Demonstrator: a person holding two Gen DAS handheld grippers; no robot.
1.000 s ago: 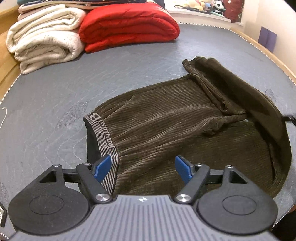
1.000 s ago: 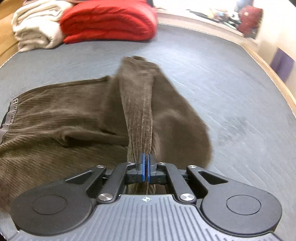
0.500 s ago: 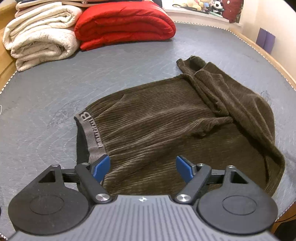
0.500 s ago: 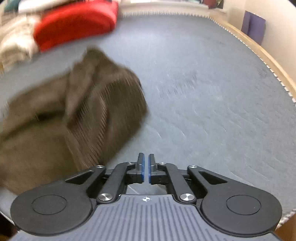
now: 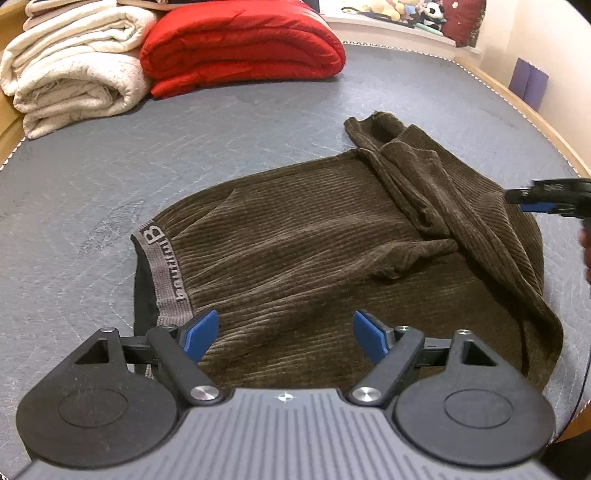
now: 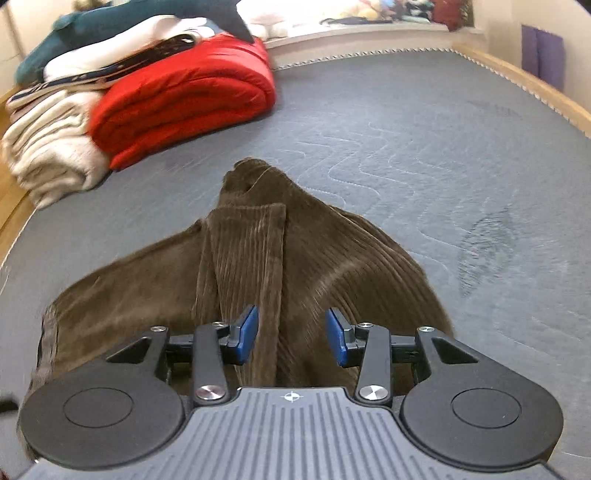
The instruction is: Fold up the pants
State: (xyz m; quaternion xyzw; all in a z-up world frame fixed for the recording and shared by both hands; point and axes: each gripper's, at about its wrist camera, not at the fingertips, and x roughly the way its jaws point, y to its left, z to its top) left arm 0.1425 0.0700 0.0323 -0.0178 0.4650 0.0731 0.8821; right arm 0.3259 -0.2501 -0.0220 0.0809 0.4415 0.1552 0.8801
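Observation:
Dark brown corduroy pants (image 5: 314, 251) lie on the grey quilted mattress (image 5: 92, 177), legs folded back over the body, grey waistband (image 5: 162, 269) at the left. My left gripper (image 5: 284, 332) is open and empty above the near edge by the waistband. My right gripper (image 6: 291, 334) is open and empty over the folded leg end of the pants (image 6: 258, 258); it also shows at the right edge of the left wrist view (image 5: 546, 199).
A folded red quilt (image 5: 240, 44) and rolled cream blankets (image 5: 74, 74) lie at the mattress's far left. A wooden bed edge (image 5: 535, 110) runs along the right. Stuffed toys (image 5: 406, 14) sit on a ledge behind.
My right gripper let go of the pant leg, which dropped onto the pants, swung away, then came back over the leg end and opened. My left gripper stayed open, nearly still.

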